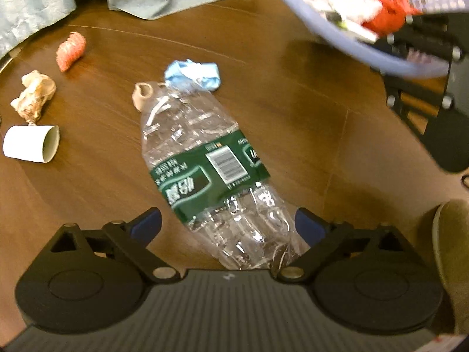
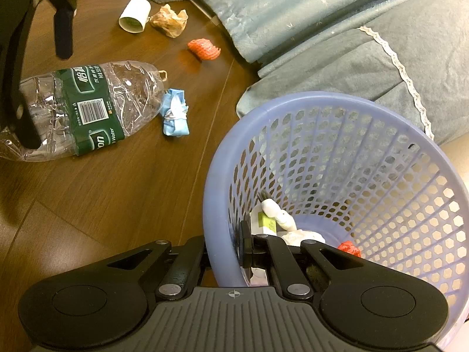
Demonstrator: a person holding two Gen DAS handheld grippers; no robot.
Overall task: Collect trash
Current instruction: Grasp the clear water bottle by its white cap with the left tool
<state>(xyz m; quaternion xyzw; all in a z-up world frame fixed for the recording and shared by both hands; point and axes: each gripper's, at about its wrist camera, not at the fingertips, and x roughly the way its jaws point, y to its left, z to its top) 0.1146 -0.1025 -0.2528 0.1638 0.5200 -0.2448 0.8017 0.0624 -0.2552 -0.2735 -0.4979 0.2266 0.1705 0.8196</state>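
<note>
On the wood floor, mid-frame in the left wrist view, a crushed clear water bottle [image 1: 211,173] with a green label lies flat, base toward the camera. Left gripper [image 1: 228,228] is spread wide, blue-padded fingers [image 1: 148,224] either side of the bottle's base end, no visible contact with it. Holding nothing yet.

Right gripper [image 2: 225,252] is clamped tight on the near rim of the lavender mesh basket [image 2: 337,102], lower right of the right wrist view, one finger outside the wall and one inside.

Progress, judged from what's lying where:
- Done: basket already holds a few items: white crumpled paper [image 2: 303,236], a small white-and-green carton [image 2: 265,220], a white brush-like thing [image 2: 278,211], a red scrap [image 2: 348,248].
- Left on floor: the bottle, a blue crumpled wad [image 1: 193,74] just past its neck, a tan ring [image 1: 142,94] beside the neck (cap or band, can't tell), a red foam net sleeve [image 1: 71,50] upper left, a brown crumpled paper [image 1: 33,95] and a white paper cup [image 1: 30,143] on its side at far left.

Roughly under half done. Bottle looks like the current target; thin crushed plastic will likely flex under the pads, so a grip across the label band seems safer than the base.

Teal fabric [image 2: 337,29] drapes along the top of both views.
</note>
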